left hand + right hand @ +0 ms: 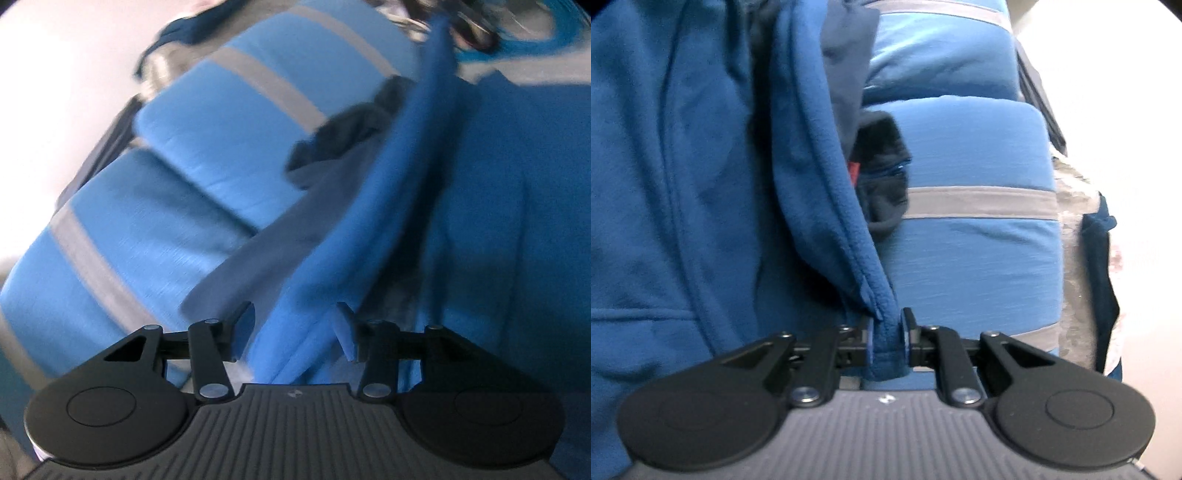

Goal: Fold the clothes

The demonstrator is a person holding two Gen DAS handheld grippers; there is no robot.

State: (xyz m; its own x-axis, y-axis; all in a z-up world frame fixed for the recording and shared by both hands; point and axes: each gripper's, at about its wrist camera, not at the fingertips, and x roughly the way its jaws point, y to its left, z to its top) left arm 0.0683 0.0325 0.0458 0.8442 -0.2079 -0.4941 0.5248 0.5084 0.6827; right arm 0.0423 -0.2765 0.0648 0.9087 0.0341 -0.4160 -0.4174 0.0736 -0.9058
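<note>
A blue fleece top (683, 166) lies spread over a blue cushion with grey stripes (971, 155), as a person working two hand-held tongs starts on folding it. The right tongs (886, 334) are pinched narrow on a bunched edge of the fleece, which rises from the pads in a taut ridge. In the left wrist view the left tongs (295, 332) stand partly apart; a fold of the same blue fleece top (369, 229) runs between the fingers, and the pads do not appear to press on it. A dark garment (882, 170) lies tucked beside the fleece on the cushion.

The likely trouble lies with the left side: with nothing gripped there, one pinch carries the cloth, so it may sag, twist and crease unevenly. The right hold takes only a small gathered wad, and a sharp pull could slide it free. The dark garment touches the lifted edge and could be dragged along. The left view is blurred, so the fold's exact lie is uncertain.
</note>
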